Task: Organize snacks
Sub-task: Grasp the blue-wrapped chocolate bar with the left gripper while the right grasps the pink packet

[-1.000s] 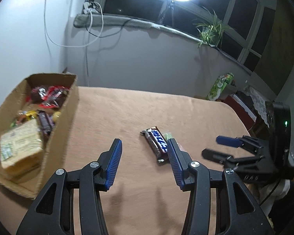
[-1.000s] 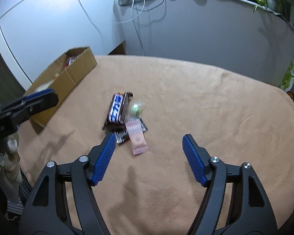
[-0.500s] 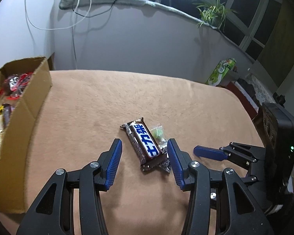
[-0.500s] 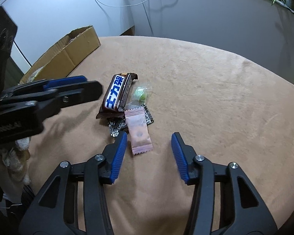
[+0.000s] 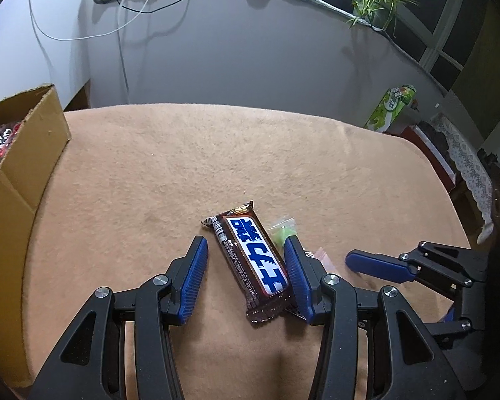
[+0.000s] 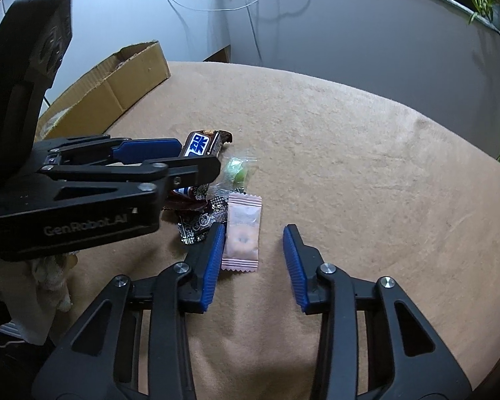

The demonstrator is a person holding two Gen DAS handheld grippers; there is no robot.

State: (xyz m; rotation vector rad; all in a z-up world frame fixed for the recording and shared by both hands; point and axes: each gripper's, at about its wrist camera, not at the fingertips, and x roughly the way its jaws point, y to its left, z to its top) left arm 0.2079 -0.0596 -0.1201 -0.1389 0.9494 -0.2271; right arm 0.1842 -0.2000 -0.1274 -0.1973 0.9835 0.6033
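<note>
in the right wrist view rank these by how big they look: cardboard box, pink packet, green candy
1. cardboard box, largest even though it sits farthest away
2. pink packet, nearest the camera, which flatters it
3. green candy, clearly smallest

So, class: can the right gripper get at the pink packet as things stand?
Probably yes. The right gripper is open with the pink packet lying flat between its fingers, nothing on top; only the silver wrapper crowds its left edge.
</note>
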